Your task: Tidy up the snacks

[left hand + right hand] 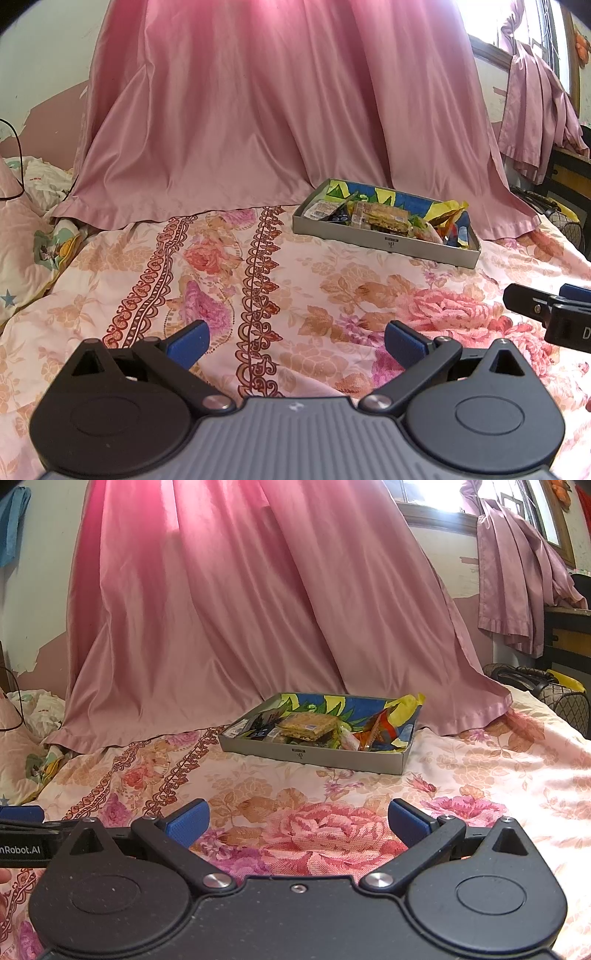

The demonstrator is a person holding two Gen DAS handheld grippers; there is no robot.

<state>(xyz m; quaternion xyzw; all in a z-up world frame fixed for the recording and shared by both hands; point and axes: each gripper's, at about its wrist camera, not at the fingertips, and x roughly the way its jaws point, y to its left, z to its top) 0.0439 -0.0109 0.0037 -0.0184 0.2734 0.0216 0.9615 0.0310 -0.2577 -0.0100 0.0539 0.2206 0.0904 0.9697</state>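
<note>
A shallow grey box with a blue, yellow and green lining sits on the floral bedspread, ahead of both grippers. It holds several wrapped snacks, among them a clear pack of brown bars and orange wrappers. My left gripper stands open over the bedspread, well short of the box, with nothing between its blue pads. My right gripper is open too and holds nothing. Its tip shows at the right edge of the left wrist view, the right gripper low over the bedspread.
A long pink curtain hangs behind the box and spills onto the bed. Crumpled bedding and a black cable lie at the far left. A patterned bag sits at the far right.
</note>
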